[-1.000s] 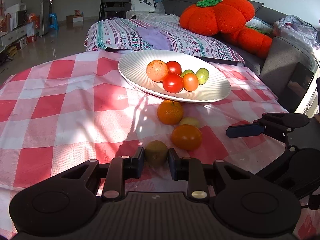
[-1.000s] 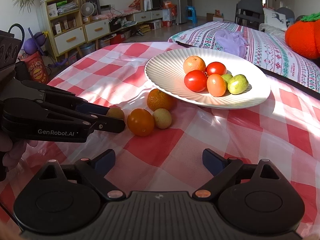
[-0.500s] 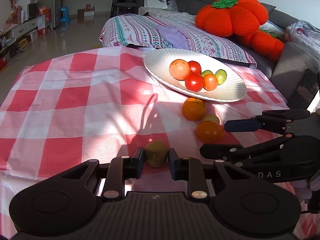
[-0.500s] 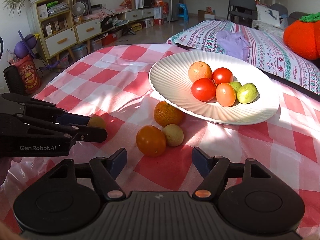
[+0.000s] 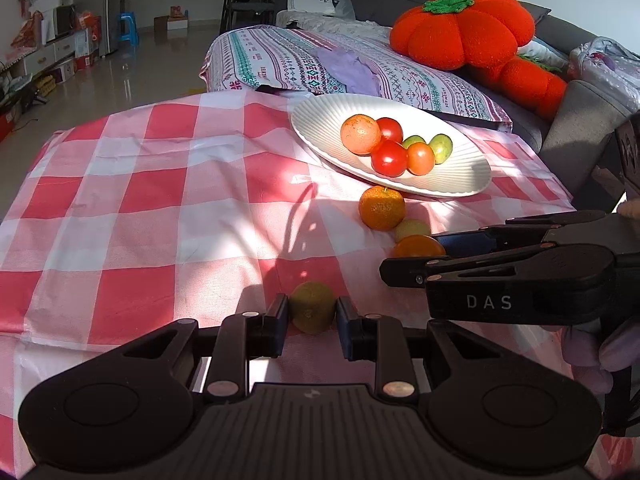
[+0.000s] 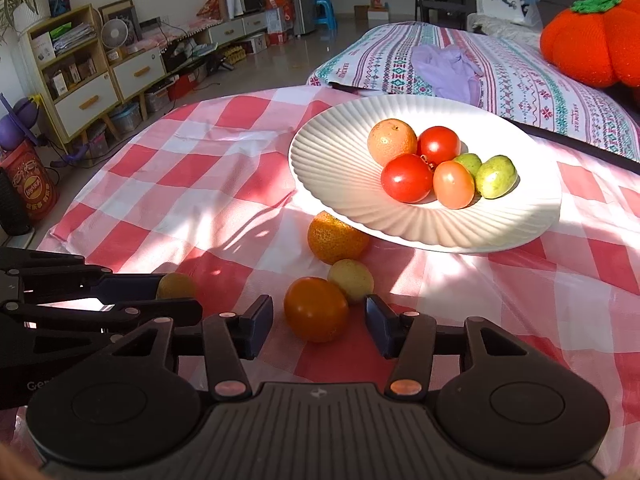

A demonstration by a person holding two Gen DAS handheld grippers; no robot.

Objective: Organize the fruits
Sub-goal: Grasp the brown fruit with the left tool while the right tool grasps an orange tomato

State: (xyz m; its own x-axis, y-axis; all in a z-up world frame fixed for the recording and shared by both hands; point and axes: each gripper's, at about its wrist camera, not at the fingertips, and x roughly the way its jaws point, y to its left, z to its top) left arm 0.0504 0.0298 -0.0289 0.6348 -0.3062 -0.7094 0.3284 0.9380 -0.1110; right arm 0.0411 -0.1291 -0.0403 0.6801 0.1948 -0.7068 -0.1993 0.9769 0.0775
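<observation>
Two jaw states: left gripper (image 5: 312,318) still clenched on greenish fruit (image 5: 312,313); right gripper (image 6: 319,326) narrower, closing around orange fruit (image 6: 316,309), seemingly untouched.

A red-and-white checked tablecloth (image 5: 160,208) covers the table. Beyond it, toward twelve o'clock, lies a patterned striped cushion (image 5: 288,60) with a crumpled lilac cloth (image 5: 352,70) on top. At about two o'clock sits an orange pumpkin-shaped plush (image 5: 464,28) on a grey sofa (image 5: 580,116). In the right wrist view, a wooden shelf unit (image 6: 76,76) stands at ten o'clock, a potted plant (image 6: 28,0) on top, and a blue stool (image 6: 324,12) near twelve.
</observation>
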